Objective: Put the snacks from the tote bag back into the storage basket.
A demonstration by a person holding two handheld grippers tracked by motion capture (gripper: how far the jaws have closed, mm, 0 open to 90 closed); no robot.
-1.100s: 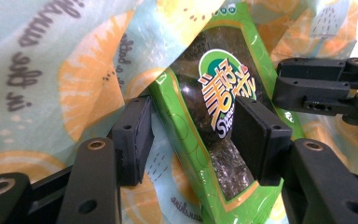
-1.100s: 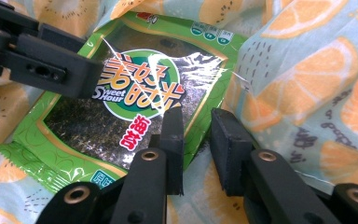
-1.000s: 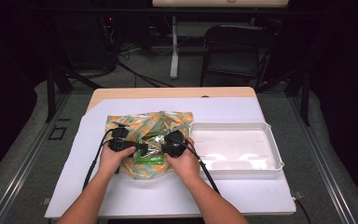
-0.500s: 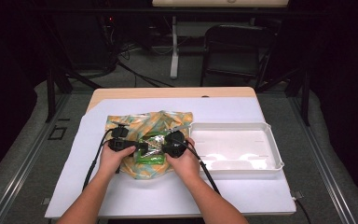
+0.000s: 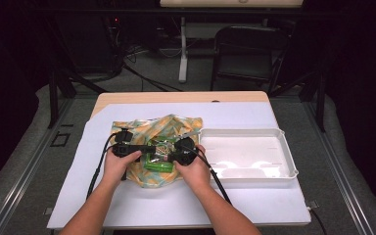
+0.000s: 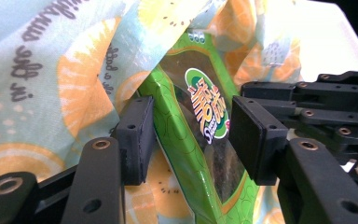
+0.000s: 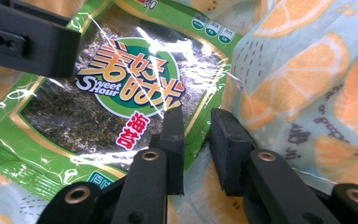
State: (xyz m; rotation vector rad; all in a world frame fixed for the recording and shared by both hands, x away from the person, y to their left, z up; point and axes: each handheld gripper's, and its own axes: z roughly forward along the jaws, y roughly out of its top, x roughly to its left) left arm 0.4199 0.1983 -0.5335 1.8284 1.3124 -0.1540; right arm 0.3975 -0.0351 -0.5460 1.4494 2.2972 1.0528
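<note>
A green seaweed snack packet (image 5: 159,160) lies on a cloth printed with orange slices (image 5: 132,128). My left gripper (image 5: 152,149) comes at the packet from the left and my right gripper (image 5: 169,156) from the right. In the left gripper view the left gripper (image 6: 193,135) is open, its pads on either side of the packet's raised edge (image 6: 205,105). In the right gripper view the right gripper (image 7: 198,140) has a narrow gap between its pads, which straddle the packet's (image 7: 121,93) right edge without pinching it. One of the left gripper's fingers (image 7: 28,42) rests over the packet's far corner.
An empty white tray (image 5: 245,130) sits just right of the cloth. Both lie on a white sheet (image 5: 176,200) that covers the wooden table (image 5: 176,97). A chair and cables stand beyond the far edge, in the dark.
</note>
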